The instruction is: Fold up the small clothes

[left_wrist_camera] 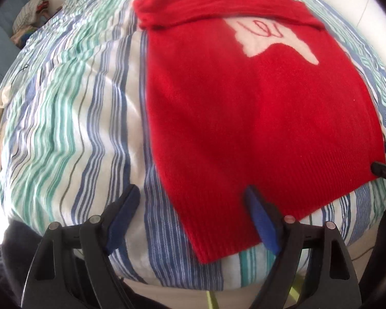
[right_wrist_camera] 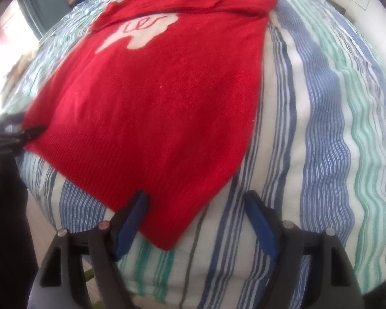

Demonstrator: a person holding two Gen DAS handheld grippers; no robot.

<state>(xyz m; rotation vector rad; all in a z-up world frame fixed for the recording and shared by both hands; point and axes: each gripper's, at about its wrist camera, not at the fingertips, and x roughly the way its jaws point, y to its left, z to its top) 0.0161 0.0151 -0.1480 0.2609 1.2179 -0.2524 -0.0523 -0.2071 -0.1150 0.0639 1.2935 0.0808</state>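
A red knit sweater (left_wrist_camera: 257, 118) with a white patch lies flat on the striped bed; its sleeves are folded across the top. It also shows in the right wrist view (right_wrist_camera: 157, 108). My left gripper (left_wrist_camera: 193, 200) is open, its jaws straddling the near left hem corner. My right gripper (right_wrist_camera: 195, 203) is open, its jaws straddling the near right hem corner. The right gripper's tip shows at the left wrist view's right edge (left_wrist_camera: 383, 170); the left gripper's tip shows at the right wrist view's left edge (right_wrist_camera: 25, 131).
The bed cover (left_wrist_camera: 77, 118) is white with blue and green stripes and reaches to the near edge (right_wrist_camera: 321, 154). A pile of clothes (left_wrist_camera: 31, 13) lies at the far left beyond the bed.
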